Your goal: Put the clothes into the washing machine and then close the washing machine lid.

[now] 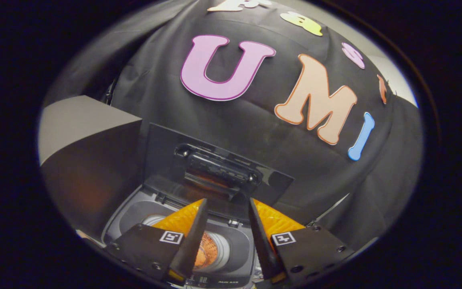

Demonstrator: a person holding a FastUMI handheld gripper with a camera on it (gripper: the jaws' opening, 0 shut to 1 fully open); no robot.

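Note:
The grey top-loading washing machine (132, 214) sits directly below the gripper. Its dark lid (163, 156) stands raised upright at the back, with the handle fitting in its middle. Between the fingers I look down into the round drum (206, 252), where something orange lies; whether it is cloth I cannot tell. My gripper (227, 199) hangs above the opening, its tips level with the foot of the lid. The fingers (193, 237) stand apart, open, with nothing held between them.
A grey box-like cabinet (82, 132) stands to the left of the machine. The black cloth wall (335, 176) hangs close behind and to the right of the lid. The machine's control strip (215, 281) runs along its near edge.

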